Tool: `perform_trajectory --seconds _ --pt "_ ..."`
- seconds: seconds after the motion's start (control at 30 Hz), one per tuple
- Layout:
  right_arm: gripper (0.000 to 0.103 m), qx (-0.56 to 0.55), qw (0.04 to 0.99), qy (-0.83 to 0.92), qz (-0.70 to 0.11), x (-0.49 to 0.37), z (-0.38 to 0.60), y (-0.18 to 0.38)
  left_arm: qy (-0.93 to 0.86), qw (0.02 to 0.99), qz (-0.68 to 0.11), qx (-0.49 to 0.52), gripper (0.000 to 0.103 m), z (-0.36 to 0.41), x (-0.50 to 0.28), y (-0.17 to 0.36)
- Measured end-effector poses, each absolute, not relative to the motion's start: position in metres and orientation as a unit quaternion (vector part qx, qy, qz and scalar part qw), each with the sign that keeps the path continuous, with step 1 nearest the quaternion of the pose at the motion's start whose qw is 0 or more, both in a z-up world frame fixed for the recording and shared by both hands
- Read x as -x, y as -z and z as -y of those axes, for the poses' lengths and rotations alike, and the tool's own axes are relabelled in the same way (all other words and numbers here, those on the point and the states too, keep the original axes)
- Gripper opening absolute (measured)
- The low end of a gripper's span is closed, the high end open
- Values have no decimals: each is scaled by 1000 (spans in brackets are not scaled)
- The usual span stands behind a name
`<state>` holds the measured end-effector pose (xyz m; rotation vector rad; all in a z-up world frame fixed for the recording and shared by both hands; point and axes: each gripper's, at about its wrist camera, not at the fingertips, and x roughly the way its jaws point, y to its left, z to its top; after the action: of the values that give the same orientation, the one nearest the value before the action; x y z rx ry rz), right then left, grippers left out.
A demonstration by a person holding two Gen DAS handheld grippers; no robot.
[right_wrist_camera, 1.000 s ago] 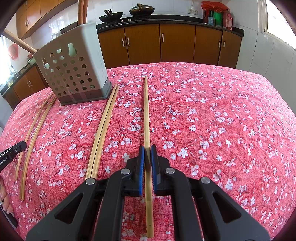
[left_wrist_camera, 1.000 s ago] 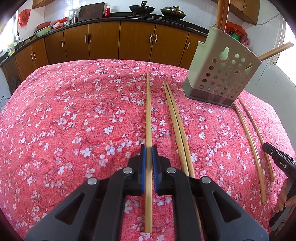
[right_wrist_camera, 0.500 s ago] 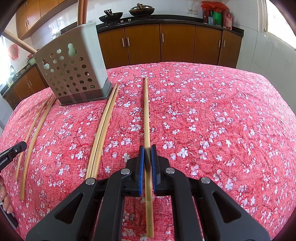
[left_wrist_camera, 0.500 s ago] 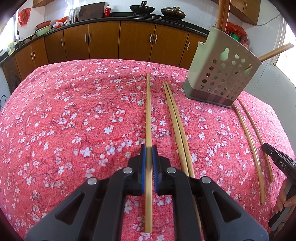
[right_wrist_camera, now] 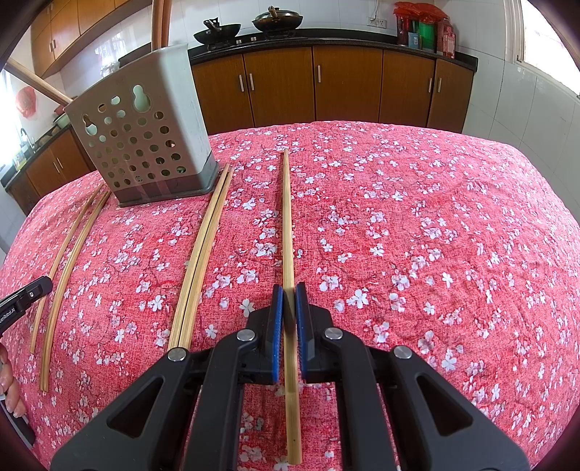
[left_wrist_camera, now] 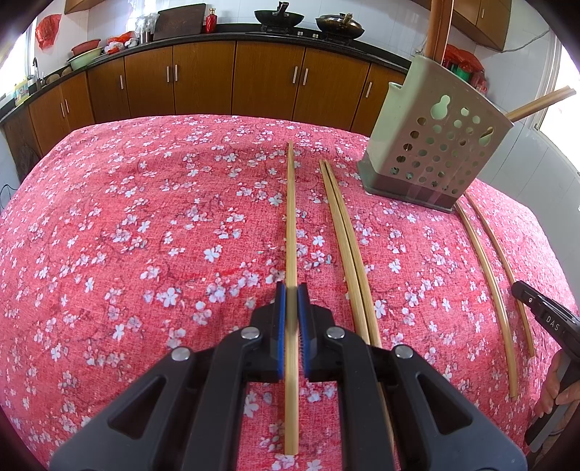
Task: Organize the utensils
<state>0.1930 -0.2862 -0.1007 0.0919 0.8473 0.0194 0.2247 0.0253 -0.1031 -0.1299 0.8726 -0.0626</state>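
Red flowery tablecloth (left_wrist_camera: pixel 145 235) under everything, with a grey holder (left_wrist_camera: pixel 435 155) parked on it and a couple of wooden handles (left_wrist_camera: pixel 438 29) already poking out the top. Looks like early days though. Got the left gripper (left_wrist_camera: pixel 291 290) clamped tight on one chopstick (left_wrist_camera: pixel 290 217), off to the holder's left. Same deal with the right gripper (right_wrist_camera: pixel 289 290), pinching another chopstick (right_wrist_camera: pixel 287 217) out to the holder's right. Not dropped in yet, either of them. Also a loose pair (left_wrist_camera: pixel 344 235) lying just beside the holder and two more sticks (left_wrist_camera: pixel 485 261) on its other side, all waiting.
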Motion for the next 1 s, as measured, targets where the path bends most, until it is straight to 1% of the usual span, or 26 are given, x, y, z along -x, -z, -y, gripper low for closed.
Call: perform_trajectory --seconds 0.5,0.67,0.83,1.0 --pt "8 -46 910 -10 -411 -192 286 100 32 903 -422 66 11 -27 -225 102" --pt "8 -39 910 -12 -412 -183 284 100 29 904 -425 35 11 -20 -214 101" --pt "8 -55 909 -25 -412 -169 292 101 34 904 -426 28 11 -16 -195 101" --pt "8 -50 915 -13 -401 -166 291 94 33 904 -425 12 8 -9 -187 95"
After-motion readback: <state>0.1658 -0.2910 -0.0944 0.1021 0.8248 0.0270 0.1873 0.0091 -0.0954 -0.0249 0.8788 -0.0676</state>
